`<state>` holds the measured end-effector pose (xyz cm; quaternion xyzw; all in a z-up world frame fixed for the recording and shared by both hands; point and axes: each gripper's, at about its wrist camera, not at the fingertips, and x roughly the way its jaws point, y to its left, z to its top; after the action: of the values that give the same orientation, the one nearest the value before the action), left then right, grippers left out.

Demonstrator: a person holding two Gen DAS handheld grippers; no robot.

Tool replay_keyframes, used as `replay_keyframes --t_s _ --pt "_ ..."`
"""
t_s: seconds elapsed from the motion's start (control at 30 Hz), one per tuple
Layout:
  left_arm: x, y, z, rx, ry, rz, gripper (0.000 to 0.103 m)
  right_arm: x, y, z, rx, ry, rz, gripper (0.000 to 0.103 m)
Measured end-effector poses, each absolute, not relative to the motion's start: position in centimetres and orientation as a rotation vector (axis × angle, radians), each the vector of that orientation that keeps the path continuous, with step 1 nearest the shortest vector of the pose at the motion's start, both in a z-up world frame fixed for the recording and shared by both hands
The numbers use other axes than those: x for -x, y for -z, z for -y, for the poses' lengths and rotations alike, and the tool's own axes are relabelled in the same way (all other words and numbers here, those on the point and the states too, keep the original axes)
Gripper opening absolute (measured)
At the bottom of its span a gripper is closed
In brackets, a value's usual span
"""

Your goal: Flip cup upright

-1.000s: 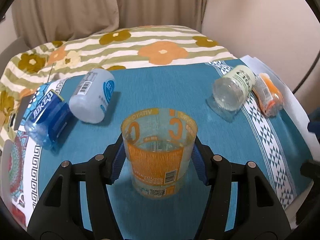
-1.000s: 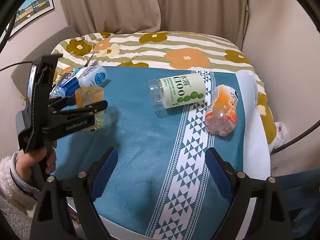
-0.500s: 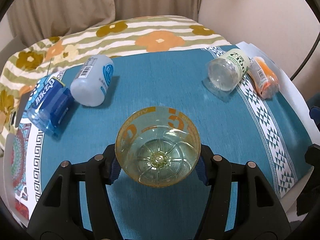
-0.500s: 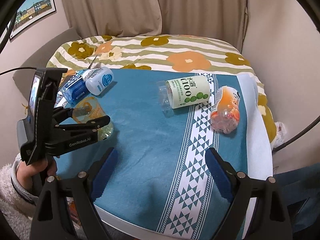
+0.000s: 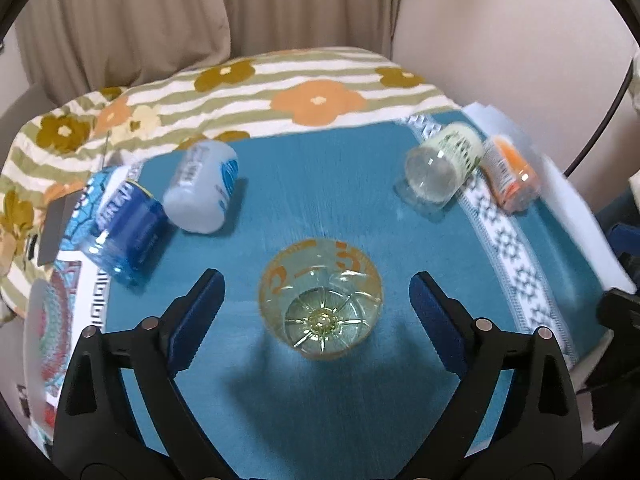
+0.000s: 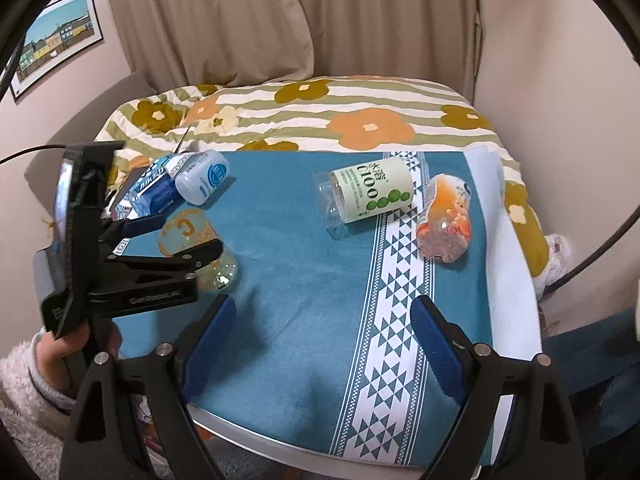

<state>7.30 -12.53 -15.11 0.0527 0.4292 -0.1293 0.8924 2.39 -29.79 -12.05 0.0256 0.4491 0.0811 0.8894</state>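
Note:
A clear cup with orange print (image 5: 320, 304) stands upright, mouth up, on the teal cloth (image 5: 320, 200). My left gripper (image 5: 318, 300) is open, its blue pads wide apart on either side of the cup and not touching it. The right wrist view shows the same cup (image 6: 192, 244) partly hidden behind the left gripper (image 6: 188, 232). My right gripper (image 6: 320, 336) is open and empty above the cloth's near part.
A blue bottle (image 5: 128, 232) and a white bottle (image 5: 204, 188) lie at the left. A green-label cup (image 6: 368, 192) and an orange cup (image 6: 444, 224) lie on their sides at the right. The table edge (image 6: 280, 448) is near my right gripper.
My left gripper has opened and let go of the cup, which now stands free on the cloth. The gripper has also lifted and tilted to look down into it.

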Motion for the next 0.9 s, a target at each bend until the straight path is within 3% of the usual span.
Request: replay_keyframes --t_s 0.53,0.57,0.6,0.9 --pt "0.0 2.3 5.5 -0.07 0.206 -0.8 0.103 0.6 2.3 26.0 -0.023 -0.112 -0.804 0.087" --pt "0.3 1.9 5.0 -0.066 0.201 -0.794 0.103 0.8 1.9 25.8 -0.026 -0.105 -0.796 0.088" --pt "0.4 1.7 4.8 -0.063 0.197 -0.79 0.103 0.7 1.7 25.7 -0.031 -0.102 -0.793 0.102" --pt "2.6 0.2 2.3 -0.058 0.125 -0.717 0.103 1.5 0.8 24.8 -0.056 0.02 -0.773 0.103"
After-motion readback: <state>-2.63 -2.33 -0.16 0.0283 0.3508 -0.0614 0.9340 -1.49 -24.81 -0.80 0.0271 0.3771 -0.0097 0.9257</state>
